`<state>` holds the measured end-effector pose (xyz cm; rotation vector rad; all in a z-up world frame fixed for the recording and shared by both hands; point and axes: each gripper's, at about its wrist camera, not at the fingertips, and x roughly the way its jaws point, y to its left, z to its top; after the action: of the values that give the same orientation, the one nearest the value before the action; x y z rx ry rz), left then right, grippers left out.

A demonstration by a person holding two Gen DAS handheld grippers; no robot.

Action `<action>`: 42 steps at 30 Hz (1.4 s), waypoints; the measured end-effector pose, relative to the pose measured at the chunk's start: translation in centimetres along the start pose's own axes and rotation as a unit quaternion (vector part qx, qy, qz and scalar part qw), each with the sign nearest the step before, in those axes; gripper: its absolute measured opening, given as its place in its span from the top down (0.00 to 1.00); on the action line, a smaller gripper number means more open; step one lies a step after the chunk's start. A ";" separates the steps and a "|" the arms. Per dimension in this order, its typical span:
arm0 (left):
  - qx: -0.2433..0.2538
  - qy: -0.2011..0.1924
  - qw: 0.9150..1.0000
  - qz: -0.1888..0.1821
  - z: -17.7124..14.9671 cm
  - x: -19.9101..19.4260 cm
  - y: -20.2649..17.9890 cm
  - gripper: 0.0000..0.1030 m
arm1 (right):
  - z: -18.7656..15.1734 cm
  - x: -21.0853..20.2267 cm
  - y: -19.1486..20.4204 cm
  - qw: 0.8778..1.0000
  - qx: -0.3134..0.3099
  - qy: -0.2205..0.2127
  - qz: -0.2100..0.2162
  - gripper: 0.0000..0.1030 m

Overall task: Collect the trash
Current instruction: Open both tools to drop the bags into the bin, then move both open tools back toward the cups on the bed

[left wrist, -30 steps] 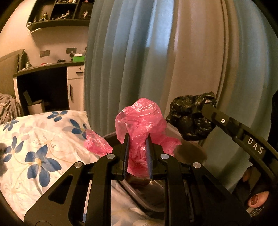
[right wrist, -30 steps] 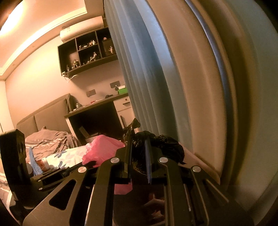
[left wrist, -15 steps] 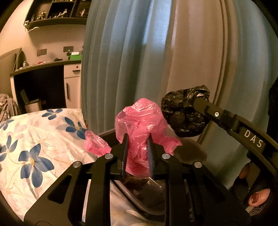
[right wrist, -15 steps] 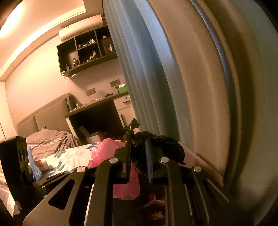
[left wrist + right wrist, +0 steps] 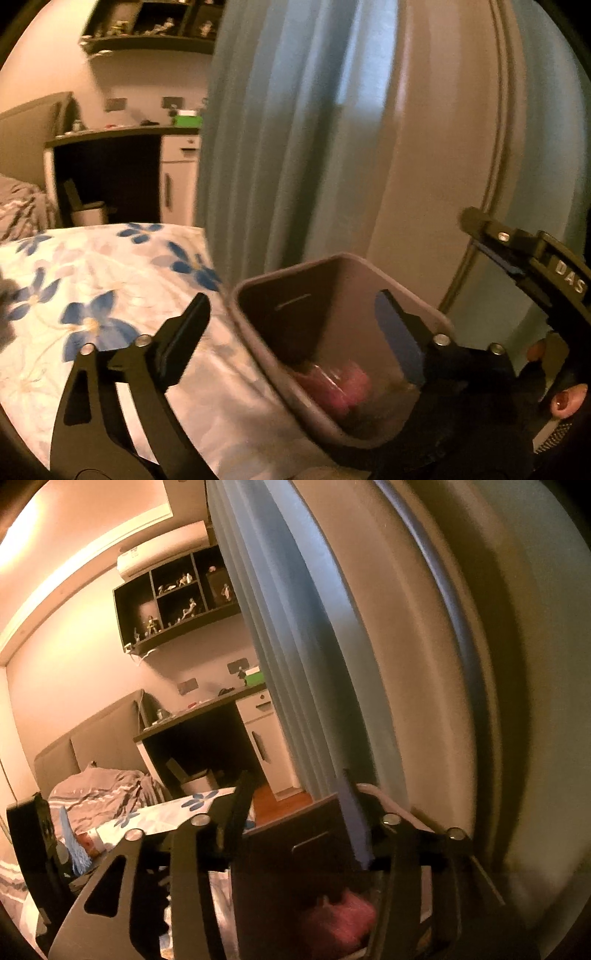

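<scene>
A floral bed [image 5: 92, 295] met blue curtains [image 5: 266, 147], with a bin [image 5: 258, 347] between. Both tongs, left [image 5: 291, 317] and right [image 5: 295, 805], tilted downward above it, jaws opening, empty.

A crumpled pink plastic bag [image 5: 332, 384] lies at the bottom of a grey-brown bin [image 5: 413, 295] (rectangular, open-topped) in the lower centre-right of the frame, beside the flowered bedding.

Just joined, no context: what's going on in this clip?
A person with tongs in each hand is collecting trash over a bin beside the floral bed. Both the left tongs and right tongs are opening with nothing between them. A pink plastic bag lies inside the bin; the black bag isn't visible.
</scene>
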<state>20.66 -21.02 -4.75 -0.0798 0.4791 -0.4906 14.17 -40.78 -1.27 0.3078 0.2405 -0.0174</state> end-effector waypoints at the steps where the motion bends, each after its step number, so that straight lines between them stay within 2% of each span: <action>1: -0.004 -0.006 1.000 0.013 0.0 -0.5 0.3 0.08 | -0.1 -0.4 0.2 1.000 -0.003 -0.005 -0.005 0.44; 3: -0.009 -0.015 0.999 0.041 -0.2 -1.6 1.0 0.06 | -0.4 -1.3 0.6 1.000 -0.010 -0.018 -0.016 0.29; 6: -0.014 -0.024 0.996 0.086 -0.5 -3.5 2.3 0.06 | -1.1 -2.0 1.3 0.999 -0.019 -0.030 -0.025 0.19; 10: -0.013 -0.042 0.987 0.153 -1.2 -6.6 4.4 0.06 | -2.2 -2.5 2.7 0.999 -0.036 -0.025 -0.020 0.18; 13: -0.020 -0.051 0.980 0.189 -1.6 -8.7 6.3 0.06 | -3.0 -2.7 3.8 0.999 -0.041 -0.016 -0.008 0.18; 18: -0.040 -0.056 0.963 0.260 -2.8 -12.8 10.6 0.06 | -4.1 -3.0 6.3 0.999 -0.048 0.000 0.025 0.18; 23: -0.076 -0.059 0.941 0.323 -4.3 -17.6 15.3 0.06 | -5.7 -2.9 9.9 0.996 -0.067 0.019 0.064 0.18; 29: -0.120 -0.070 0.918 0.371 -5.8 -22.9 19.7 0.06 | -7.4 -2.9 14.6 0.989 -0.086 0.042 0.112 0.18; 32: -0.139 -0.077 0.909 0.385 -6.2 -24.9 21.2 0.06 | -8.5 -2.7 17.7 0.983 -0.108 0.053 0.139 0.18; 36: -0.152 -0.083 0.901 0.397 -6.9 -26.9 22.6 0.06 | -9.8 -2.0 21.4 0.974 -0.130 0.068 0.175 0.18; 42: -0.165 -0.083 0.892 0.413 -7.8 -28.9 24.5 0.06 | -10.7 0.3 25.9 0.964 -0.150 0.091 0.202 0.18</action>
<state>5.39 14.48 -3.99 -0.2300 0.3807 0.4398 13.39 -12.82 -3.51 0.0509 0.3543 0.4488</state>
